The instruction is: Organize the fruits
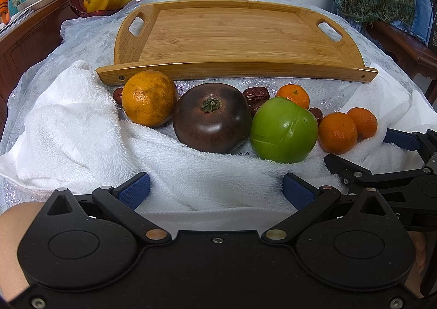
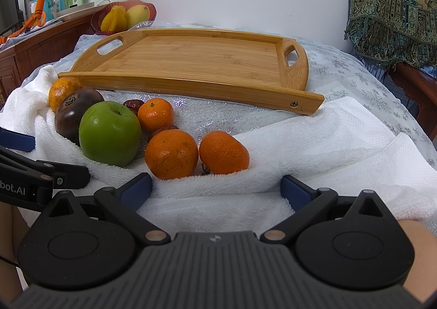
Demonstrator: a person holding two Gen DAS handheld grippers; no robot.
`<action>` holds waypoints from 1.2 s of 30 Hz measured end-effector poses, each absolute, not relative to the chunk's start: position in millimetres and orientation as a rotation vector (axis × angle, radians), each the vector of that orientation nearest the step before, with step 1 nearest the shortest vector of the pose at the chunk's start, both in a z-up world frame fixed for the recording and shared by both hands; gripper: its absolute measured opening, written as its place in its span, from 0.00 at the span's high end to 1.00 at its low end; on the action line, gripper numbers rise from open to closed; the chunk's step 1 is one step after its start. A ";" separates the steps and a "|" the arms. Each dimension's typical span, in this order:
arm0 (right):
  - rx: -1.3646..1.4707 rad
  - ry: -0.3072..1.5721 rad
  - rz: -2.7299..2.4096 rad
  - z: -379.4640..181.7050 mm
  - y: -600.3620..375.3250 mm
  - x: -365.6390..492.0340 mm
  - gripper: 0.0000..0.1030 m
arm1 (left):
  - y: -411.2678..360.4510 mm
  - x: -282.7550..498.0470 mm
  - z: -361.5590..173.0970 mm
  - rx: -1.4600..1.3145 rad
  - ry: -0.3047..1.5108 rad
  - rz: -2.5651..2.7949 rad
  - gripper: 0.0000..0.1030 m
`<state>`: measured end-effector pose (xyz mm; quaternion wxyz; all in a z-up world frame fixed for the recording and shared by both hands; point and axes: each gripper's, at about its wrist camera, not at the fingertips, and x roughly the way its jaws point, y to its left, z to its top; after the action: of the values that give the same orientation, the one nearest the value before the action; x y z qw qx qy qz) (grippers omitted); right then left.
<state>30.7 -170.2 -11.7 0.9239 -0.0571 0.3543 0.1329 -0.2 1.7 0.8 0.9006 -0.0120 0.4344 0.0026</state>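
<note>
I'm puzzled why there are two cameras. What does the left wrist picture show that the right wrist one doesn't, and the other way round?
Only the left wrist view shows the left claw whole, open over the white towel, and a red date left of the large orange. Only the right wrist view shows the right claw whole, also open, and the towel's folded right end. Both share the empty bamboo tray, dark tomato, green apple and three tangerines.

A green apple (image 1: 284, 130), a dark purple tomato (image 1: 211, 118) and orange tangerines (image 2: 171, 154) are shown on a white towel (image 1: 82, 128); the tray (image 1: 232, 33) is honey-brown.
</note>
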 end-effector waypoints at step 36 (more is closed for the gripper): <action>-0.068 0.629 0.245 -18.8 -175.4 20.0 0.00 | -2.0 -4.1 1.8 -0.021 0.857 0.019 0.00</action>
<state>20.0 -175.4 -18.8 0.9431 -0.0333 0.3084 0.1200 -4.1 -2.0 1.8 0.9094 -0.0104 0.4156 0.0092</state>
